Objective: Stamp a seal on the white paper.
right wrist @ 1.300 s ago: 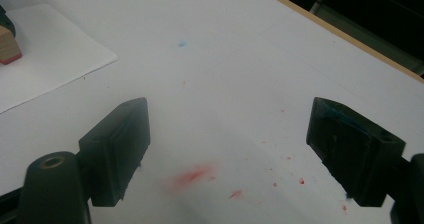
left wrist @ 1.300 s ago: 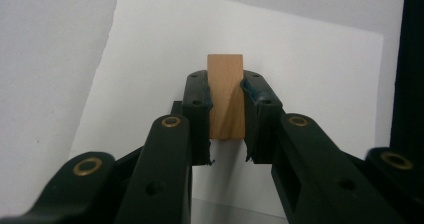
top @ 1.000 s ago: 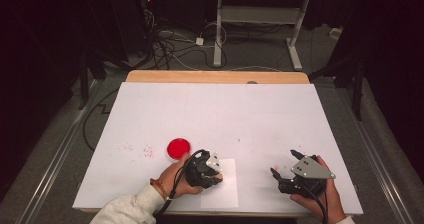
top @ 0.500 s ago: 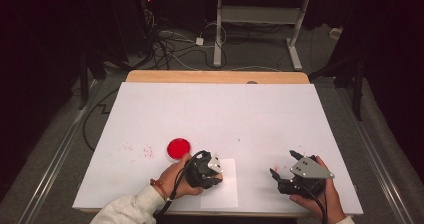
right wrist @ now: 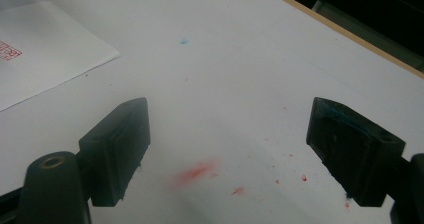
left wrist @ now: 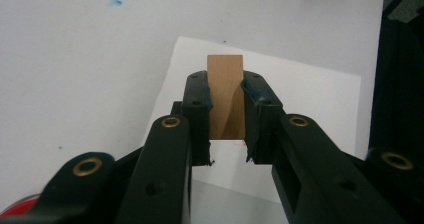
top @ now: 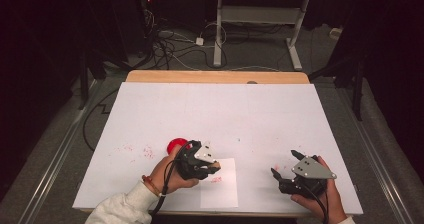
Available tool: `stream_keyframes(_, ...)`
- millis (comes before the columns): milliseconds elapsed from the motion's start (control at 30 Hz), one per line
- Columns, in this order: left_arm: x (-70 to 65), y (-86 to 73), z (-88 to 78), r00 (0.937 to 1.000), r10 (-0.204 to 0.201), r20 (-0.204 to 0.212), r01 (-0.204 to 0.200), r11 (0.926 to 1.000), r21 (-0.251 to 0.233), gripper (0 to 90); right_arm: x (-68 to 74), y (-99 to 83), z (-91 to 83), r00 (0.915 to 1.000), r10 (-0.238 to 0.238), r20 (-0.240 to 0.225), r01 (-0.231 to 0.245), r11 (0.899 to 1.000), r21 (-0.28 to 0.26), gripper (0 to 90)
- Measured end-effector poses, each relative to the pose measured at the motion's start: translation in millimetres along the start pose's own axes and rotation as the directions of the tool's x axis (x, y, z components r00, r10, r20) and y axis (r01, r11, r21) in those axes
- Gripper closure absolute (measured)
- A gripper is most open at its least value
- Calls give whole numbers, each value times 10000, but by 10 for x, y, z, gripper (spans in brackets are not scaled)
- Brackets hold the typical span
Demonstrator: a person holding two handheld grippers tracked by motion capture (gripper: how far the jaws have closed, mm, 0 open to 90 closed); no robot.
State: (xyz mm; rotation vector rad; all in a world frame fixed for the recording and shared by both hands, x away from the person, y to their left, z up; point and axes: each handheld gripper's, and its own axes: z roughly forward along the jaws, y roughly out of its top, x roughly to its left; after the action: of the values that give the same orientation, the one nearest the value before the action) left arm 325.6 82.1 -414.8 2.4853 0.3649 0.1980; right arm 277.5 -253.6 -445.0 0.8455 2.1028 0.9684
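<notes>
Once sighted along the left gripper point(left wrist: 226, 84), found the wooden stamp point(left wrist: 226, 91) pinched between the two black pads, with its long axis running straight up the frame and its far end poking out bare past the jaw tips. Read the jaws as closed as far as the block allowed, pressing on its two narrow sides.

Placed the stamp, in the high view, at lower centre, over the upper left corner of the white paper sheet point(top: 222, 196), with a red stamp mark point(top: 216, 179) just below the jaw tips. Could not tell whether the stamp face touched the sheet or hung clear of it.

Noted the red ink pad point(top: 175, 145) just up and left of that hand, partly hidden behind it, and far nearer to this gripper than to the other. Saw the right gripper point(top: 282, 165) at lower right, well apart from the sheet, jaws spread wide over the white table point(top: 225, 109) and holding nothing.

Judged the coming move to turn on two bearings from the stamp: ink pad up-left, blank paper down-right.
</notes>
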Motion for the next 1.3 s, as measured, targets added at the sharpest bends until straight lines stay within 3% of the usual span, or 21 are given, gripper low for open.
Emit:
stream_keyframes(200, 93, -85, -134, 9989, -327, -342, 323, 9994, -124, 735, 0, 2, 0, 10000, -13, -18, 13, 10000, -14, 182)
stream_keyframes(667, 245, -246, -212, 9929, -887, -788, 889, 9960, -2, 735, -10, 22, 51, 10000, -66, -18, 66, 10000, -1, 187)
stream_keyframes(933, 312, -304, -228, 9899, -1012, -991, 1032, 9945, 150, 735, -23, 22, 44, 10000, -38, 50, 39, 10000, -59, 187)
stream_keyframes(1300, 392, -404, -322, 9801, -1441, -1368, 1458, 9893, 26, 735, -10, 44, 71, 9999, -136, -36, 136, 9999, -93, 188)
